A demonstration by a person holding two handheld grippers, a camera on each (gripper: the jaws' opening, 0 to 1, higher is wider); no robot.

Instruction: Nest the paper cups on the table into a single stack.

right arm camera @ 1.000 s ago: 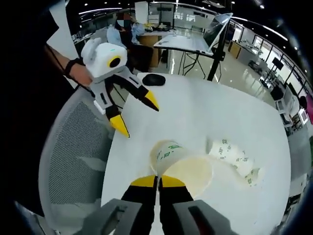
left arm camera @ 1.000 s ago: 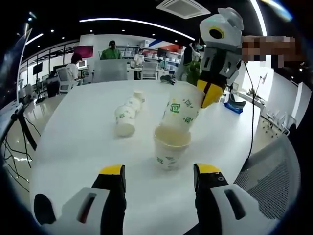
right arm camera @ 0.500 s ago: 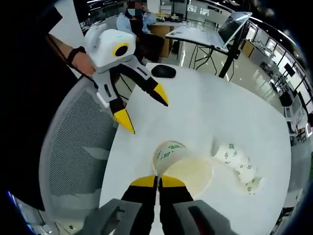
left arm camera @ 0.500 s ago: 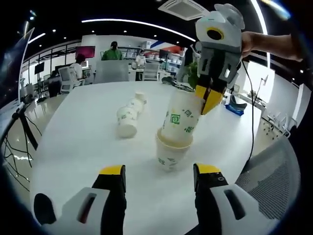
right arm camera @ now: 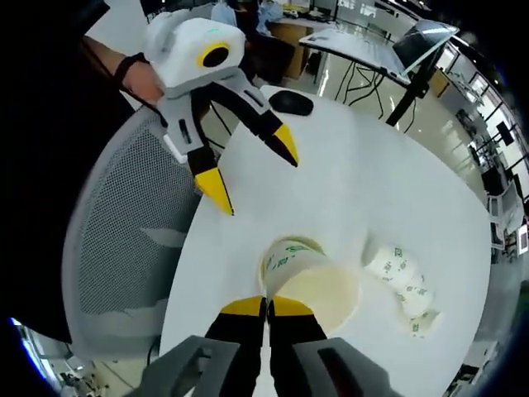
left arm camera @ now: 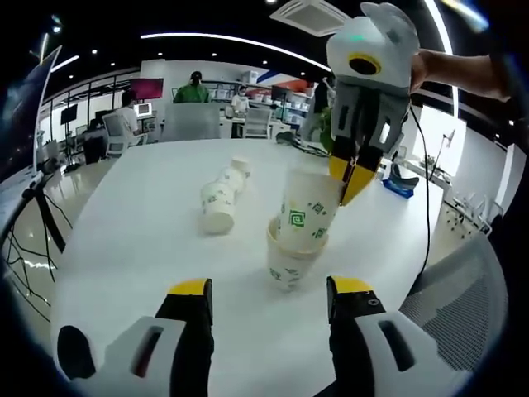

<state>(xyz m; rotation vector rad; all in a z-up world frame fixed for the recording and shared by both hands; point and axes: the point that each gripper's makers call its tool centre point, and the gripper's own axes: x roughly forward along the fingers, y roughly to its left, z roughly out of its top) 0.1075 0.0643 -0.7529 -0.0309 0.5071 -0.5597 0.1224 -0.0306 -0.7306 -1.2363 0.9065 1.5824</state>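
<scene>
right gripper (left arm camera: 348, 168) pinches cup (left arm camera: 307, 213) rim, cup half-seated in base cup (left arm camera: 288, 263) | left gripper (left arm camera: 266, 299) open, idle | lying stack (left arm camera: 221, 195) aside on table (left arm camera: 124, 248) | risk: tilted entry jams or tips base

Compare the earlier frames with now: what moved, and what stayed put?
The right gripper, shut on the held cup, brought it from tilted beside the upright cup to more upright, lowered into its mouth. The left gripper stayed open; the lying stack of cups didn't move.

The right gripper (left arm camera: 347, 175) has lowered its held cup (left arm camera: 307, 212) from tilted above into the standing cup (left arm camera: 288, 263)
</scene>
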